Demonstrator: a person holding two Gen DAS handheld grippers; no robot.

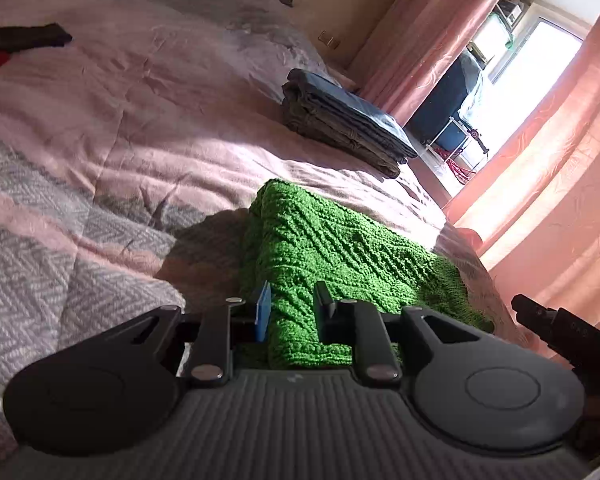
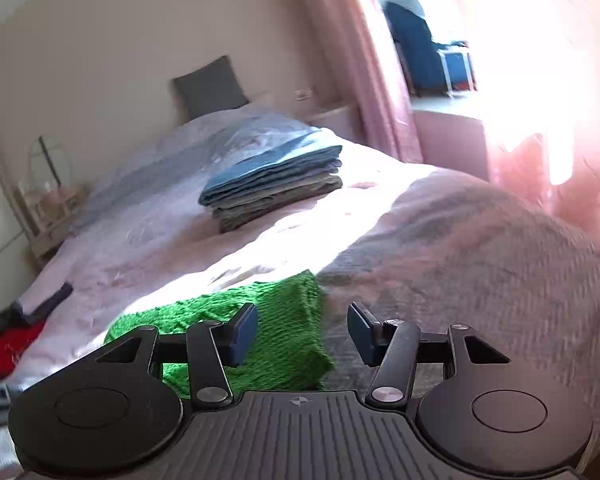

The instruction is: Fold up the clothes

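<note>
Both claws hover over the folded green knit (image 1: 332, 248): left gripper (image 1: 292, 312) narrowly parted, pads clear; right gripper (image 2: 302, 332) half-open, empty, at its right end.

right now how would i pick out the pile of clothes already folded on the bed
Find the bed with the pink quilt. Past the green knit near the grippers, toward the curtains, sits the folded pile. It is the only neat stack, blue on top of grey-brown layers.

Harsh window (image 2: 520, 60) glare, right-view blur
</note>
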